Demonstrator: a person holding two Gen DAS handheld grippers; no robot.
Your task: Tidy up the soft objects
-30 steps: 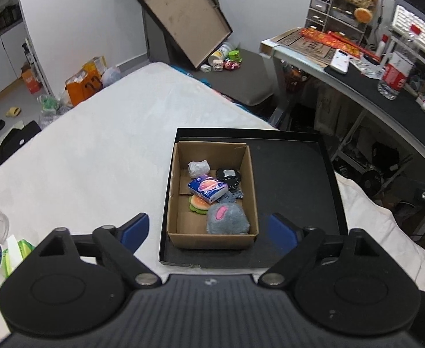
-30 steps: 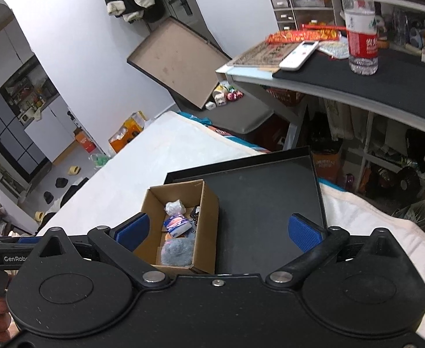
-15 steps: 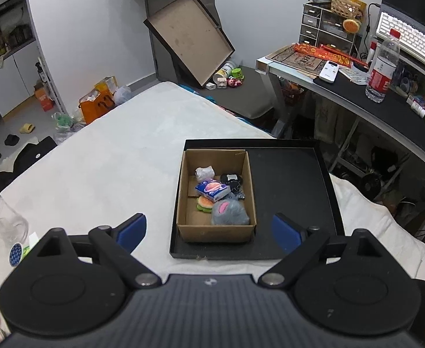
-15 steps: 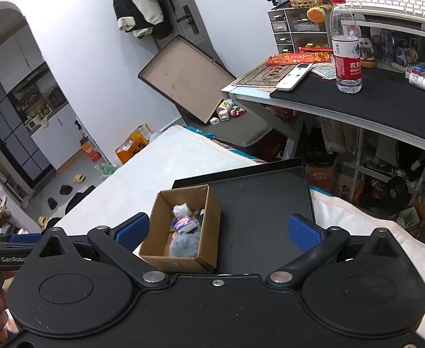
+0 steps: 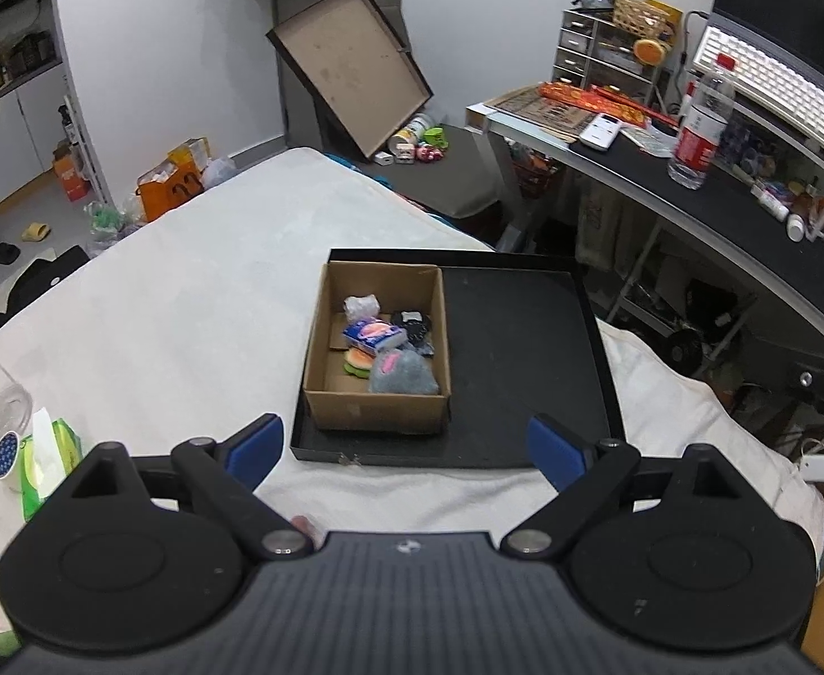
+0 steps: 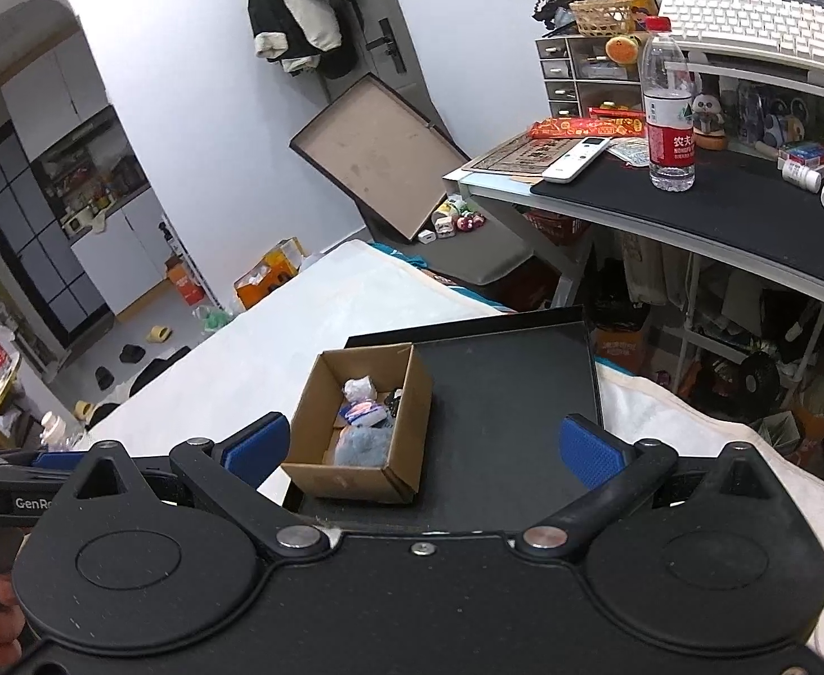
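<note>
The grey plush toy (image 5: 403, 372) sits in the cardboard box (image 5: 375, 410) on the black tray (image 5: 524, 349); it looks light and squashy, so pinch its bulging middle. Your left gripper (image 5: 409, 450) and right gripper (image 6: 420, 444) hang spread wide, empty, near the tray.

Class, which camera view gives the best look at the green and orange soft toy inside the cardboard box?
The left wrist view. It looks down into the cardboard box, so the green and orange toy shows beside the grey plush. In the right wrist view the box is seen lower and from the side, and the grey plush and the box wall hide that toy.
</note>
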